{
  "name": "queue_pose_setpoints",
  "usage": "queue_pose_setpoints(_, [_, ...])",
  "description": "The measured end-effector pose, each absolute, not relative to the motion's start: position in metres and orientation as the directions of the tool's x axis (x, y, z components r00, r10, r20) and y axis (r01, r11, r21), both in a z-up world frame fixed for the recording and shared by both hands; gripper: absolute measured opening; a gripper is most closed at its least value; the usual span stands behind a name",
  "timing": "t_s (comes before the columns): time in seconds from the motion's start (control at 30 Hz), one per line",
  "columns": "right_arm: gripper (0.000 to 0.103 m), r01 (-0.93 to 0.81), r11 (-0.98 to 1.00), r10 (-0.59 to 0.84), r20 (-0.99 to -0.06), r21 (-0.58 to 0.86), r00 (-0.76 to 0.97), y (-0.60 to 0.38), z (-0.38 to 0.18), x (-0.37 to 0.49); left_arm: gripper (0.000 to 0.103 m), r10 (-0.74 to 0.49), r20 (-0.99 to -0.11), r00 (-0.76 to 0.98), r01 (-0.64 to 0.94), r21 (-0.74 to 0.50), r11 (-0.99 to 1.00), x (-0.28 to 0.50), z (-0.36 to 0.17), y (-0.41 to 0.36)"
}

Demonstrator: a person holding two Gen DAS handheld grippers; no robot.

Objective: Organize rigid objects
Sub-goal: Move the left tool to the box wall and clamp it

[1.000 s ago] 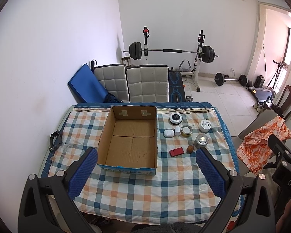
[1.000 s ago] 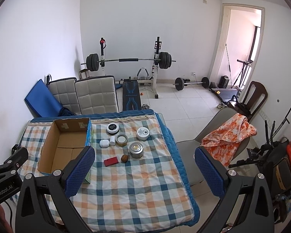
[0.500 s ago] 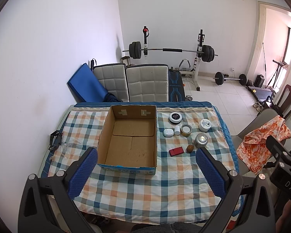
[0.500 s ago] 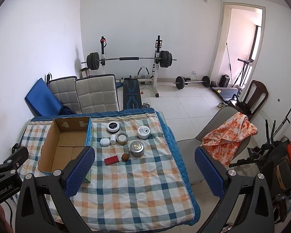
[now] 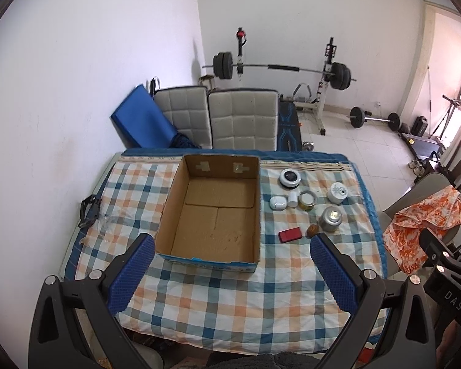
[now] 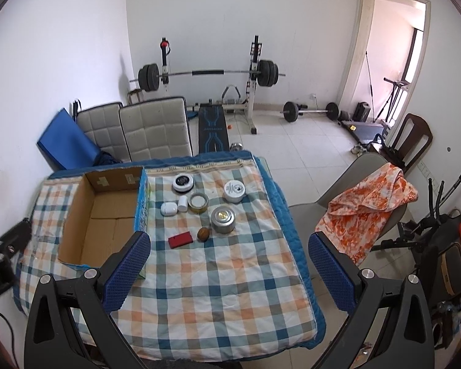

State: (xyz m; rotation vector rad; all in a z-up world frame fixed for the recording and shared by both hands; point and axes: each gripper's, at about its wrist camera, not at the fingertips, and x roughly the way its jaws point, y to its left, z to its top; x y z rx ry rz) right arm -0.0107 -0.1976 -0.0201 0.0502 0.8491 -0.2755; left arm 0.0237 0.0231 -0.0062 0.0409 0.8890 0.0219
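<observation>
Both claws were spread wide and held nothing.

Through the left wrist camera, the left claw (image 5: 232,252) hovered over the near edge of the table (image 5: 218,307), apart from everything. The cardboard box (image 5: 212,212) stood in the middle of the table, and nothing lay inside it. To its right I counted eight small things: two white round jars (image 5: 289,178), one white earbud case (image 5: 277,202), one small white bottle (image 5: 292,199), one roll of tape (image 5: 307,200), one metal tin (image 5: 330,219), one brown nut (image 5: 312,231) and one red case (image 5: 289,235).

Through the right wrist camera, the right claw (image 6: 229,252) hung above the near right part of the table, also well apart from the things. The same eight lay between the box and the right edge.

I judge the task had not really started: nothing was packed, all eight remained.
</observation>
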Motion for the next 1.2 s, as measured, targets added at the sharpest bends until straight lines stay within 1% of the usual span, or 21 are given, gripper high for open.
queue_pose_setpoints(0.3, [0.103, 0.282, 0.955, -0.230, -0.834, -0.093, 0.502, -0.205, -0.087, 0.054, 0.103, 0.120, -0.843, 0.524, -0.081, 0.090, 0.993, 0.086, -0.051, 0.075])
queue_pose_setpoints(0.47, [0.103, 0.295, 0.950, -0.220, -0.885, -0.100, 0.410, -0.207, -0.139, 0.091, 0.103, 0.118, -0.890, 0.440, -0.069, 0.097, 0.993, 0.128, -0.090, 0.110])
queue_pose_setpoints(0.53, [0.103, 0.294, 0.951, -0.210, -0.904, -0.099, 0.374, -0.206, -0.159, 0.104, 0.103, 0.135, -0.905, 0.403, -0.077, 0.114, 0.991, 0.142, -0.108, 0.123])
queue_pose_setpoints(0.77, [0.103, 0.299, 0.949, -0.181, -0.951, -0.102, 0.252, -0.199, -0.226, 0.142, 0.103, 0.112, -0.964, 0.242, -0.044, 0.105, 0.994, 0.186, -0.178, 0.160])
queue_pose_setpoints(1.13, [0.103, 0.264, 0.955, -0.175, -0.975, -0.134, 0.137, -0.178, -0.289, 0.179, 0.103, 0.040, -0.999, 0.008, -0.081, 0.039, 0.996, 0.250, -0.282, 0.235])
queue_pose_setpoints(1.17, [0.103, 0.264, 0.955, -0.177, -0.976, -0.139, 0.128, -0.177, -0.293, 0.182, 0.102, 0.032, -0.999, -0.001, -0.075, 0.032, 0.997, 0.253, -0.286, 0.238])
queue_pose_setpoints(1.2, [0.103, 0.263, 0.954, -0.182, -0.976, -0.146, 0.120, -0.177, -0.296, 0.185, 0.098, 0.028, -1.000, -0.008, -0.066, 0.028, 0.997, 0.255, -0.291, 0.240])
